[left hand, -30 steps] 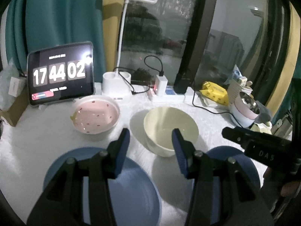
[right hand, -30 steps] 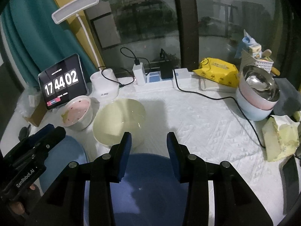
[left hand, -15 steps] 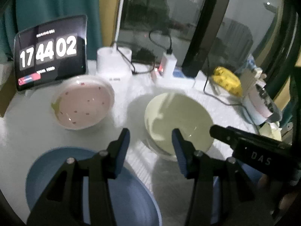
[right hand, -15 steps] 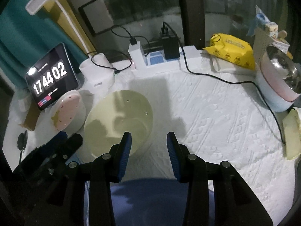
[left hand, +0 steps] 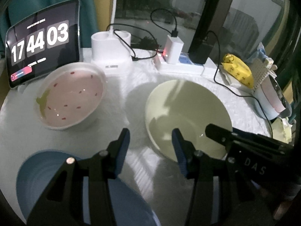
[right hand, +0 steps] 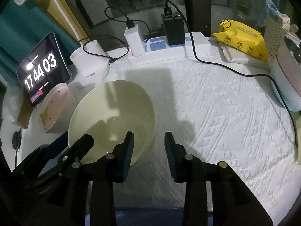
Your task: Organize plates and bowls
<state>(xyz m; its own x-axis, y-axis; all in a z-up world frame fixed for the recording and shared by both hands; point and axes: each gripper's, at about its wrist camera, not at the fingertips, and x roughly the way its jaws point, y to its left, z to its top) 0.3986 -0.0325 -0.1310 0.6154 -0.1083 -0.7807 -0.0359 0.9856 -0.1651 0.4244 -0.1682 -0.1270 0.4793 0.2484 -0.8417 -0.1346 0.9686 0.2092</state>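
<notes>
A cream bowl (left hand: 188, 113) stands mid-table on the white cloth. My left gripper (left hand: 151, 146) is open, and the bowl's near-left rim lies between its blue pads without touching them. My right gripper (right hand: 149, 145) straddles the bowl's (right hand: 112, 116) right rim, one finger over the inside and one outside. Its jaws are closing and the pads do not press on the rim. A pink speckled bowl (left hand: 71, 96) sits left of the cream one. One blue plate (left hand: 47, 173) lies under my left gripper and another blue plate (right hand: 150, 214) shows at the bottom edge under my right.
A tablet clock (left hand: 41, 41), a white lamp base (left hand: 111, 47) and a power strip (right hand: 169, 49) with chargers line the back. A black cable (right hand: 235, 71) crosses the cloth. A yellow pack (right hand: 242, 37) and stacked bowls (right hand: 287, 75) are at the right.
Both grippers moved forward and down to the cream bowl, which now fills the views. The blue plates slid toward the bottom edges. The right jaws narrowed.
</notes>
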